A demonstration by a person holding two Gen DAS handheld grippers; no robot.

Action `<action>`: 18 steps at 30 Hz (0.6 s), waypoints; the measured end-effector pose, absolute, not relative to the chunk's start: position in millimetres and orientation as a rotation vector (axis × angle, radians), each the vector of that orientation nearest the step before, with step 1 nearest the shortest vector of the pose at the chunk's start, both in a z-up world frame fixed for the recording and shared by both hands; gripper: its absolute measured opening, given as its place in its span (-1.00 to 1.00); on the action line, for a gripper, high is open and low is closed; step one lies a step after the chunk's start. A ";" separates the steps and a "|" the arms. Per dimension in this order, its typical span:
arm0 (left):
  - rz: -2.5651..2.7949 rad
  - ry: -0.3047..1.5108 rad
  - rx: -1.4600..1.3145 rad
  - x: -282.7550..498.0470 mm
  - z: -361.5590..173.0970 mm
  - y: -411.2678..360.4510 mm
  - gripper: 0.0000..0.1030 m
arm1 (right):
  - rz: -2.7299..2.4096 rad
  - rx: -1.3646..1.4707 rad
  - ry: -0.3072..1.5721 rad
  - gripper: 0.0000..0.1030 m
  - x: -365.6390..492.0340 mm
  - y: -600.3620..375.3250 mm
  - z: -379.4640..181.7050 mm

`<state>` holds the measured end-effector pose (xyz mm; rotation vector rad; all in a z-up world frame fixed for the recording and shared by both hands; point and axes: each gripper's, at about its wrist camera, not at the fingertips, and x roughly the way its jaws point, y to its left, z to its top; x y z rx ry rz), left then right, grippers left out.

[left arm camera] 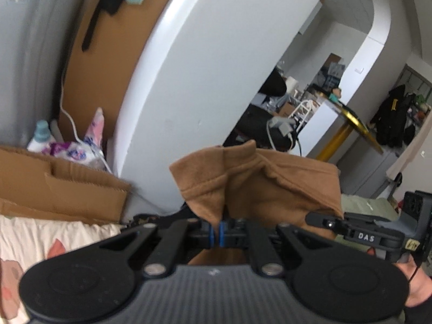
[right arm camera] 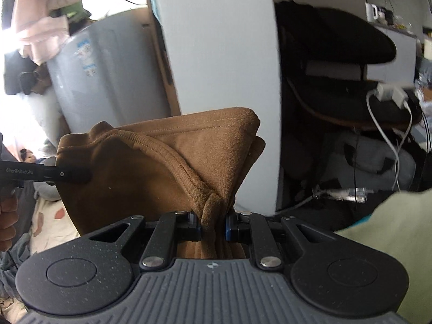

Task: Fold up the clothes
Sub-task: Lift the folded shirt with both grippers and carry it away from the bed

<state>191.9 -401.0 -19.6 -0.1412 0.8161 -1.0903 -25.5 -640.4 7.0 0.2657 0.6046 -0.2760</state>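
Left wrist view: your left gripper is clenched on a thin corner of the brown garment. The blue pads stand nearly together with cloth pinched between them. The garment rises above the jaws in a bunched fold, with a hem seam across its left flap, and stretches off to the right. There the right gripper shows side-on, its tip against the cloth; a hand is behind it. To the left lie flat cardboard and a floral sheet. Further back you have a bottle and a patterned bag beside a white panel.

Right wrist view: your right gripper is clamped on a thicker wad of the same garment. Its pads stand a little apart with a gathered ribbed edge squeezed between them. The cloth fans up and left from the jaws, taut toward the left gripper, whose dark finger lies against the fabric at the left edge. A hand holds that tool. White cables hang at right, and a pale green cloth sits low right. The garment hangs between both tools, off the sheet.
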 end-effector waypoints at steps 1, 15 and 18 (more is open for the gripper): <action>-1.094 0.827 -0.137 193.2 -28.4 -405.0 -0.92 | -0.283 0.271 0.614 -0.71 -24.7 -644.1 -1.8; -1.111 0.961 -0.128 214.7 -147.5 -444.9 -0.92 | -0.363 0.314 0.738 -0.71 -8.9 -679.4 -122.9; -1.108 0.975 -0.125 224.9 -167.0 -454.5 -0.92 | -0.380 0.330 0.756 -0.71 -0.7 -688.6 -146.0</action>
